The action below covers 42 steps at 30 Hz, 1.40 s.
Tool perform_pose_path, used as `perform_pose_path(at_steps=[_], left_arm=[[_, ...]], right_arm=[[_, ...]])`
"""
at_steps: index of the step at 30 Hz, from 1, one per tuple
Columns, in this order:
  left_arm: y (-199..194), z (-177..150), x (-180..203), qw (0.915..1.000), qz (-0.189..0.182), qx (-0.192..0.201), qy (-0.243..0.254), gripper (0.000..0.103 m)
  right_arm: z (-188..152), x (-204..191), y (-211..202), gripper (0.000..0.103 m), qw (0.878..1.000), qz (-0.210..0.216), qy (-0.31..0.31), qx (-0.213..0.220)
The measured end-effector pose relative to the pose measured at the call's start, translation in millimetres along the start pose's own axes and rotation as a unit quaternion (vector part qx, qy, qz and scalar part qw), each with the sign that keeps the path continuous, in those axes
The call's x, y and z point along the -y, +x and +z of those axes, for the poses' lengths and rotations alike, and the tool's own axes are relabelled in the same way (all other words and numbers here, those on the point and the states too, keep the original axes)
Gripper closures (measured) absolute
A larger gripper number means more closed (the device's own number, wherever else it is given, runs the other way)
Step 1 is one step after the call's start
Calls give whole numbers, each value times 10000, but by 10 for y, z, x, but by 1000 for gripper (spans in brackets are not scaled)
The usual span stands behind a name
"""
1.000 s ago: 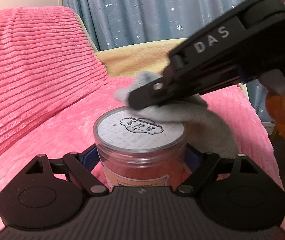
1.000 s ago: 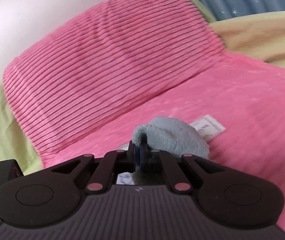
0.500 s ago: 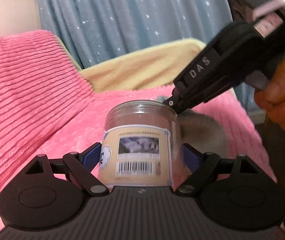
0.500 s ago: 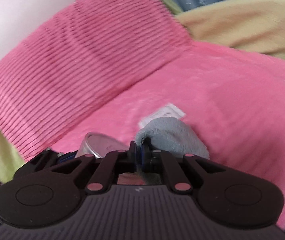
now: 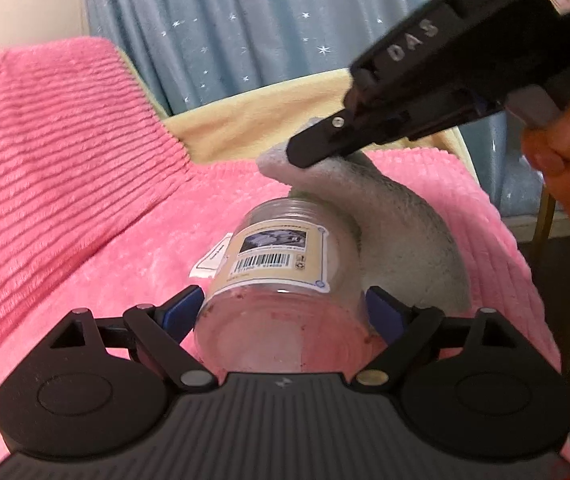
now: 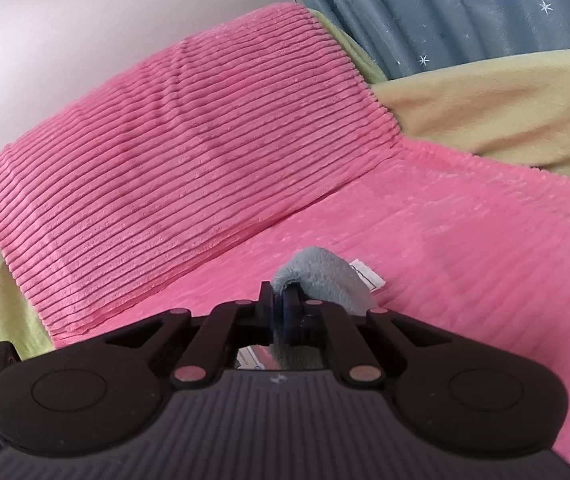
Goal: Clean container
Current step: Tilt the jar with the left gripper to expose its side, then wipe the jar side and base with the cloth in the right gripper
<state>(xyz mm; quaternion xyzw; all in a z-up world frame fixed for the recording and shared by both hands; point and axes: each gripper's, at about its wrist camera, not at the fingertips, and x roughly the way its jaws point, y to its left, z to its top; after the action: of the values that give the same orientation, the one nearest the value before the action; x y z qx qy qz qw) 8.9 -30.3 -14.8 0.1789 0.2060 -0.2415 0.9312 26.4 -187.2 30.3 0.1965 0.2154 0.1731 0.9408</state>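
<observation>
My left gripper (image 5: 285,312) is shut on a clear plastic container (image 5: 281,280) with a beige barcode label. The container is tipped forward, its base toward the camera and its far end pointing away. My right gripper (image 5: 305,152) comes in from the upper right, shut on a grey cloth (image 5: 397,232). The cloth drapes down against the container's far right side. In the right wrist view the right gripper (image 6: 283,304) pinches the same cloth (image 6: 325,280), and a sliver of the container shows below the fingers.
A pink ribbed blanket (image 5: 85,240) covers the seat, with a pink cushion (image 6: 173,168) at the left. A beige cover (image 6: 505,108) and a blue starred curtain (image 5: 245,20) are behind. A small white tag (image 6: 367,278) lies on the blanket.
The left gripper has tipped the container from lid-up, through upright, to base toward the camera. The right gripper with the cloth moved from the lid to the container's far side.
</observation>
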Motion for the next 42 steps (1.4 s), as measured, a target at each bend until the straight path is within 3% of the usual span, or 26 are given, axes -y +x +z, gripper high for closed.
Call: perform_pose_path(at_steps=[3, 7, 11, 18, 21, 26, 29, 31, 35, 36, 39, 42], left_arm=[[-15, 2, -41, 9998, -123, -39, -143, 17], [-5, 1, -23, 9998, -159, -29, -105, 17], [8, -10, -38, 9998, -171, -44, -106, 17], [20, -7, 13, 9999, -96, -93, 15, 17], [26, 0, 63, 9998, -40, -91, 175, 18], [28, 7, 131, 9991, 7, -66, 414, 18], [27, 1, 103, 9994, -28, -62, 335, 18], [31, -1, 85, 9995, -43, -64, 293, 18], [28, -7, 92, 9995, -36, -55, 306, 18], [32, -8, 98, 9995, -33, -49, 324, 18], [35, -11, 131, 9992, -5, -30, 403, 18], [33, -14, 70, 9998, -142, -57, 155, 15]], right_arm=[[2, -8, -52, 100, 9999, 58, -62, 63], [-68, -119, 13, 100, 9981, 443, -366, -226], [-150, -230, 84, 100, 9947, 424, -789, -501], [-217, -280, 120, 100, 9842, 1321, -578, -1025], [-186, -270, 162, 102, 9867, 1170, -650, -920], [-98, -33, 180, 102, 9973, 527, -211, -473], [-109, -49, 180, 100, 9956, 720, -70, -596], [-175, -169, 192, 100, 9901, 1100, -165, -857], [-204, -269, 232, 101, 9845, 1340, -383, -1067], [-186, -241, 248, 102, 9855, 1299, -349, -1035], [-88, -89, 233, 102, 9956, 655, -307, -602], [-35, 31, 231, 102, 9979, 450, -120, -457]])
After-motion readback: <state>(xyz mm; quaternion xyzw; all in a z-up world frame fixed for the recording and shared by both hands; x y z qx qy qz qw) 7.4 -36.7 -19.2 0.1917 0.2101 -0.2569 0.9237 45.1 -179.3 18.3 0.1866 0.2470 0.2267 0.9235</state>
